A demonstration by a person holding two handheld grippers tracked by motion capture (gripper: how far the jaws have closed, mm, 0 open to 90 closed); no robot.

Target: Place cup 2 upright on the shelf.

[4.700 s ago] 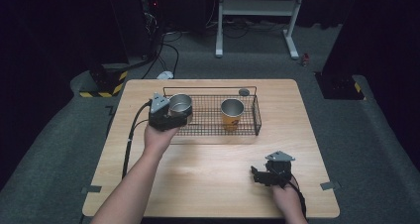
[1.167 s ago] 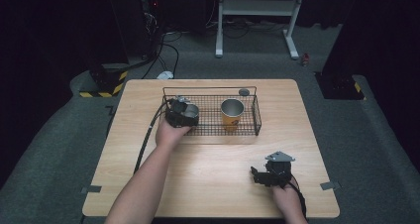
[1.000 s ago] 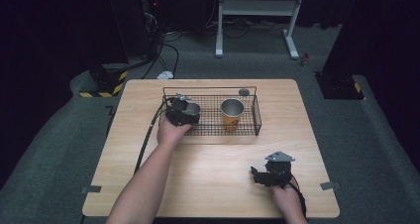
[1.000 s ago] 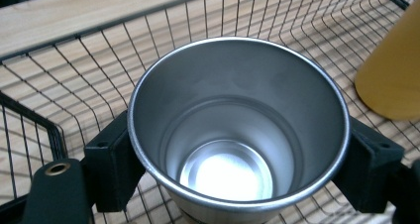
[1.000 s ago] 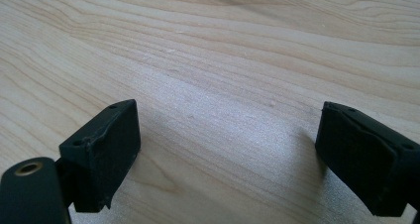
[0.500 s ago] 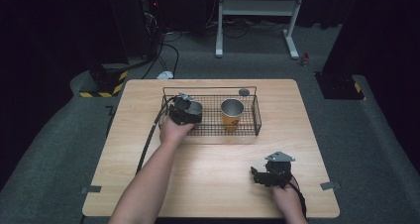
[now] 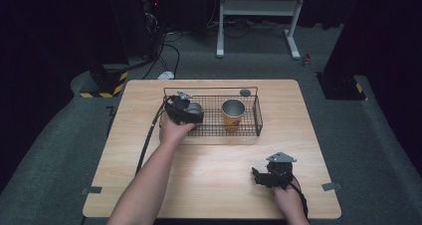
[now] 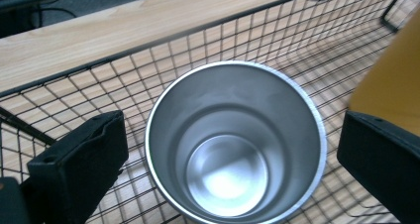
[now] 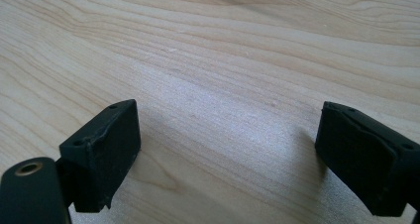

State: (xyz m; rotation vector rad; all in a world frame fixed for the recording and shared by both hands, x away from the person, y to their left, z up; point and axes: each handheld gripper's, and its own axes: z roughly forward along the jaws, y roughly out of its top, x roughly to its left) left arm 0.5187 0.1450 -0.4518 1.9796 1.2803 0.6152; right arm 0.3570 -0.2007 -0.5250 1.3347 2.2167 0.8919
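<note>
L gripper [image 8: 233, 149]: jaws just opened wide, pads clear of steel cup [image 8: 235, 142] between them.
Steel cup: upright in wire basket [image 7: 249, 130], L end, beside yellow cup [image 7: 233, 114].
R gripper [image 9: 225, 154]: spread, over bare table [image 9: 237, 60].

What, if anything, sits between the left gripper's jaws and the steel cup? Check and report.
Nothing visible. The steel cup stands in the wire basket between the left gripper's jaws, which have just opened and stand clear of its rim on both sides.

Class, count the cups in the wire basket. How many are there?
2. A steel cup at the basket's left end, between the open left gripper's jaws; a yellow cup right of centre.
</note>
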